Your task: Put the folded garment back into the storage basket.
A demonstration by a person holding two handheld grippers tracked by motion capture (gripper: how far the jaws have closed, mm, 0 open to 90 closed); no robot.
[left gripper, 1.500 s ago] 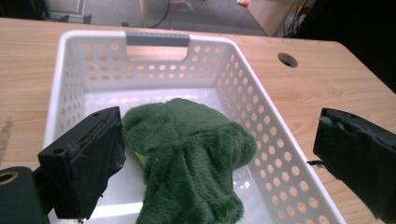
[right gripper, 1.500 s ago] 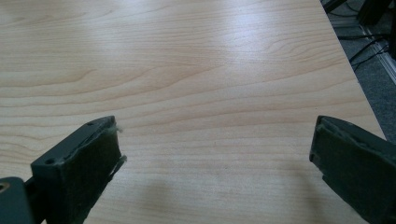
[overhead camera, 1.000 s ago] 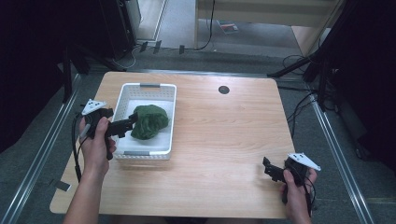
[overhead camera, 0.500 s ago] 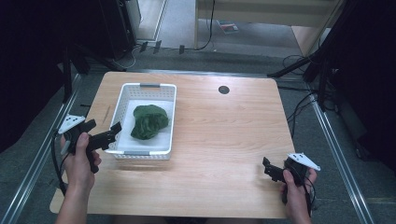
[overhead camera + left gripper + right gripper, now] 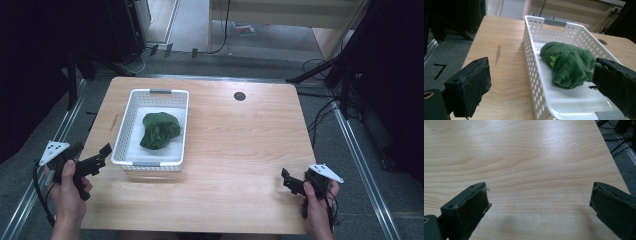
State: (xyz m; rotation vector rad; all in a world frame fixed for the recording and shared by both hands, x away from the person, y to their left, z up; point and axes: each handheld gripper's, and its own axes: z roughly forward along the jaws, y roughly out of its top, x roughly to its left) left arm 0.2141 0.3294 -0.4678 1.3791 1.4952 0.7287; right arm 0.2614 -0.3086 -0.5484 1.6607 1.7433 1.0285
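Near right, the right gripper (image 5: 289, 180) sat low over bare wooden table (image 5: 240, 150), jaws wide and empty. Near left, the left gripper (image 5: 100, 156) hung beside the table edge, jaws spread, holding nothing. Beyond it, the green cloth (image 5: 567, 63) lay bunched inside the white basket (image 5: 127, 131).

One white basket (image 5: 125, 131), one green cloth (image 5: 159, 130), two claws.

I see a crumpled dark green fuzzy cloth (image 5: 159, 130) lying inside the white perforated plastic basket (image 5: 125, 131), near its middle.
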